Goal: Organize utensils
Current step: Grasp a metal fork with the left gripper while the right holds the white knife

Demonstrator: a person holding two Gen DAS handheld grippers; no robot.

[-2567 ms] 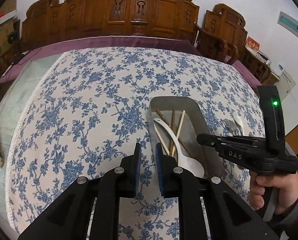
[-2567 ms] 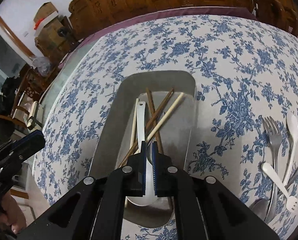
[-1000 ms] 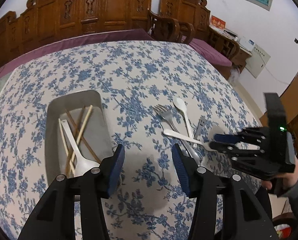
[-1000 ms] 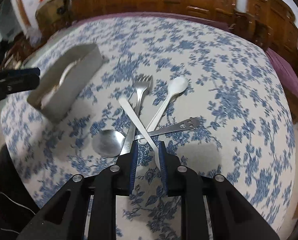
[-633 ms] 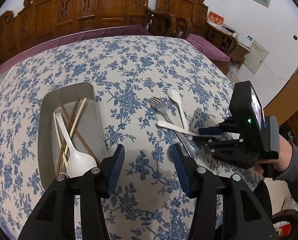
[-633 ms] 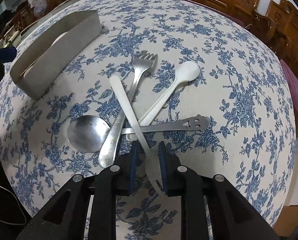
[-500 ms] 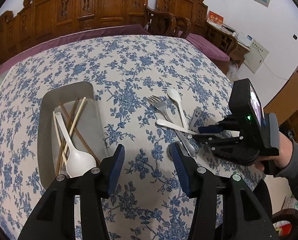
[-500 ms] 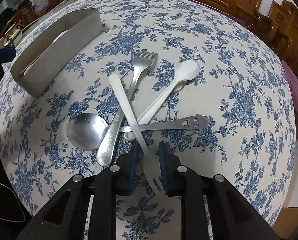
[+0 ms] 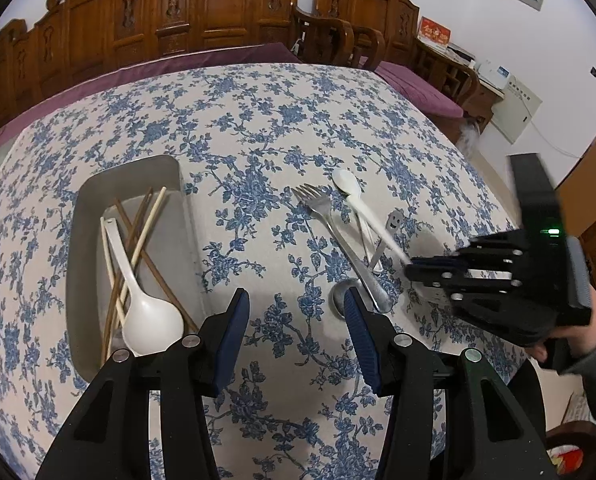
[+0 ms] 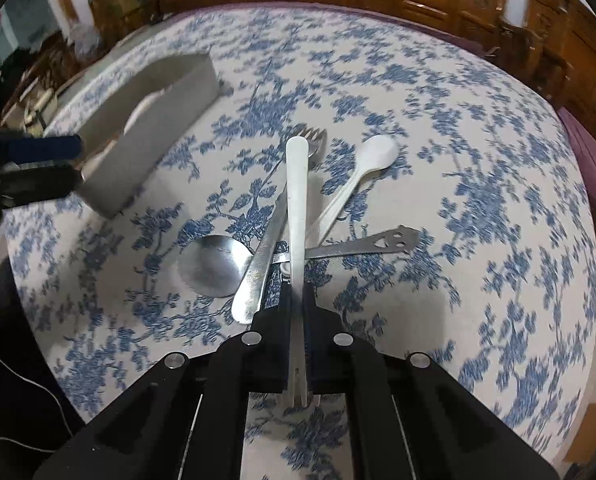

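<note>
No readable writing on any utensil; only a smiley face cut into the flat end of the steel spoon (image 10: 362, 246). Red sign and wall plaques far behind the desk (image 9: 257, 128), too small to read.

Right hand-held gripper (image 10: 297, 300): pinched narrow on the white fork (image 10: 296, 216), pads on its neck, tines back toward the camera, handle straight ahead and away, lifted over the pile. In the left view, same fork slanting up-left from the right hand-held gripper (image 9: 412, 268).

Relative to the tray (image 9: 77, 248), a grey steel box on the floral cloth:
- inside it: white ladle spoon (image 9: 137, 300), bowl near, handle away; chopsticks (image 9: 137, 240) crossed lengthwise.
- right of it, apart: the pile. Steel fork (image 9: 338, 248), tines away, handle near. White spoon (image 9: 358, 204) just right of that, bowl away. Steel spoon lying crosswise under both, bowl toward the tray.

Left hand-held gripper (image 9: 295, 320): roughly half open, empty, hanging above the cloth between tray and pile.
</note>
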